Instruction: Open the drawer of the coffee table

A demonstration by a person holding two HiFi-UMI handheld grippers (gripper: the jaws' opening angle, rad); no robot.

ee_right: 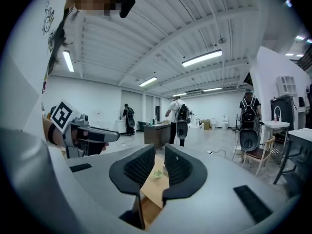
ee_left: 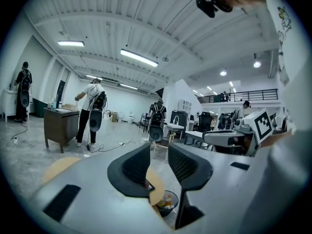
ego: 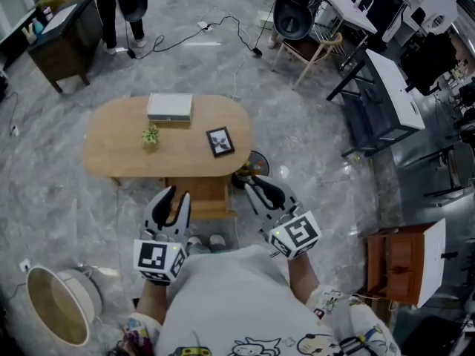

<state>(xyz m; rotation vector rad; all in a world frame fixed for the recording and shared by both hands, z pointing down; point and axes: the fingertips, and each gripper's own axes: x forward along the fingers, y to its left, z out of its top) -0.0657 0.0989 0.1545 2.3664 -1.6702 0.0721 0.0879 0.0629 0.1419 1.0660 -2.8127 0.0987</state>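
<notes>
The oval wooden coffee table (ego: 111, 158) stands on the grey floor ahead of me. On it are a white box (ego: 170, 107), a small plant (ego: 151, 135) and a picture frame (ego: 220, 141). Its wooden drawer (ego: 202, 196) sticks out from the near side, below both grippers. My left gripper (ego: 172, 193) hangs in the air over the drawer's left part, jaws apart and empty (ee_left: 158, 152). My right gripper (ego: 249, 181) is raised near the table's right end. Its jaws stand a narrow gap apart with nothing between them (ee_right: 160, 157). Both point roughly level across the room.
A dark bin (ego: 254, 163) with bottles sits by the table's right end. A round basket (ego: 56, 306) is at the lower left, an orange-brown cabinet (ego: 401, 262) at the right. Desks and chairs (ego: 386, 87) fill the far right. A person (ego: 119, 6) stands by a dark cabinet (ego: 63, 39).
</notes>
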